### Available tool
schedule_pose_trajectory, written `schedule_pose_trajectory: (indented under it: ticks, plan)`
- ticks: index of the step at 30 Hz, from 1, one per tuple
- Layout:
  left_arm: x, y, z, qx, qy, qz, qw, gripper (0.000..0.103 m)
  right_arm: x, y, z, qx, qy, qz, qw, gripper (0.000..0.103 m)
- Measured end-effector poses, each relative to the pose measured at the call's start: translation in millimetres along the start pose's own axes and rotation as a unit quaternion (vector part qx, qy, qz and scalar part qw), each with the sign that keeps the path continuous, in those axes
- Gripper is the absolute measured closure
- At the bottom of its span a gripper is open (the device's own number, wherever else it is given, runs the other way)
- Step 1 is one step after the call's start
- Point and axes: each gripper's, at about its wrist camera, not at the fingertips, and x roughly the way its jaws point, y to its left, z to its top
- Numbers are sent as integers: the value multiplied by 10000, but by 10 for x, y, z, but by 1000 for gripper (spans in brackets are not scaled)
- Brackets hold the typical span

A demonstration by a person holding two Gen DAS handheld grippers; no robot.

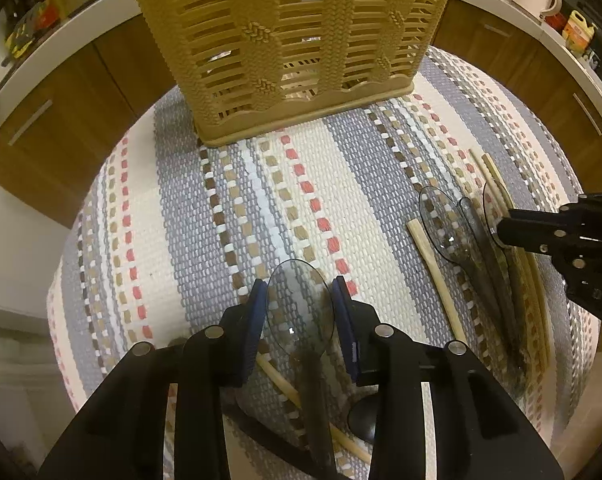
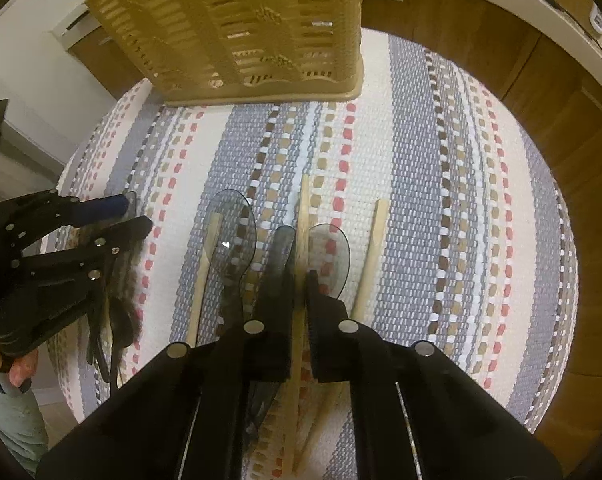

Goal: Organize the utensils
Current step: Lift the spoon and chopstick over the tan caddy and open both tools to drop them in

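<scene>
My left tongs (image 1: 300, 312) grip a clear plastic spoon (image 1: 301, 304); my right tongs (image 2: 301, 280) apparently pinch a wooden chopstick (image 2: 304, 216). Next: lift into the slatted basket (image 1: 285, 32).

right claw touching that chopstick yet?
Touching. Right wrist view: the right claw has closed its fingers tight against both sides of the chopstick, no gap visible.

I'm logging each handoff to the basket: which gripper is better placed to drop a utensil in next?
Left. The left gripper already brackets a clear spoon facing the basket. The right gripper only pinches a chopstick lying among other utensils.
</scene>
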Motion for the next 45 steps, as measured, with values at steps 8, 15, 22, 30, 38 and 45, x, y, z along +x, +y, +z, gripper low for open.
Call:
schedule_pose_trajectory:
  ticks: [8,15,22,30,38,45]
  plan:
    - [-328,22,-142,-214,-718,-77,9972,72,-301,-71,-78,-43,-454,314,9985,99]
    - [-1034,-1,-233,-389,-2045,-213,9779,72,-667,-134,-169,-82,-1309,807,9881,99]
    - [-1719,-17,-231,-572,-3484,18,9356,72,-1214,-163,-121,-85,-2446,1104,9633,99]
    - [-2330,139,95,-914,-4547,193,8857,72,-1889,-66,307,-286,-3696,692,9262,99]
    - [-2442,320,597,-968,-4996,264,8604,72,-2136,-93,1022,-287,-4088,527,9106,100]
    - [-2199,524,957,-1151,-5020,106,8571,72,-2089,-198,1362,-226,-4189,343,9071,100]
